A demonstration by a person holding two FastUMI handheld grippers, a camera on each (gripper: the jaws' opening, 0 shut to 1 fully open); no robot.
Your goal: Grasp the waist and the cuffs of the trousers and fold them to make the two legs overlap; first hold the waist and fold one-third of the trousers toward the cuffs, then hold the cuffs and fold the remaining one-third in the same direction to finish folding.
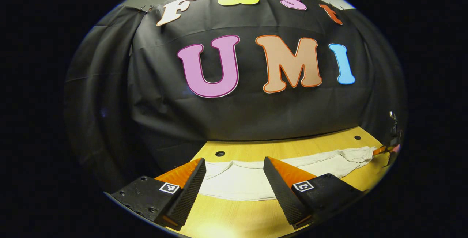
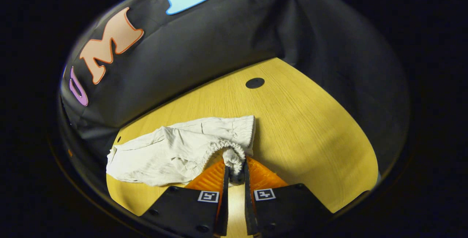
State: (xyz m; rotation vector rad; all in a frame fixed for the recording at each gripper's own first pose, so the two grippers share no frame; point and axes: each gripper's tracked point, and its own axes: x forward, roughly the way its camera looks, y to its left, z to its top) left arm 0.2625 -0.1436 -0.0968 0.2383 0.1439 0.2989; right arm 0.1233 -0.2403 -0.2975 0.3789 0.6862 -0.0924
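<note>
Wooden table [image 1: 234, 223], round holes [image 2: 255, 83]; black cloth wall [image 1: 237, 117].

Lower right of the left gripper view, the trousers [image 1: 292, 172] slip behind a finger [image 1: 281, 190]; their far end at the right edge is too small to tell.

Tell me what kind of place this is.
Likely a staged recording booth: a black cloth wall behind a wooden table with round holes, white trousers lying on it, right tongs gripping the waistband.
</note>
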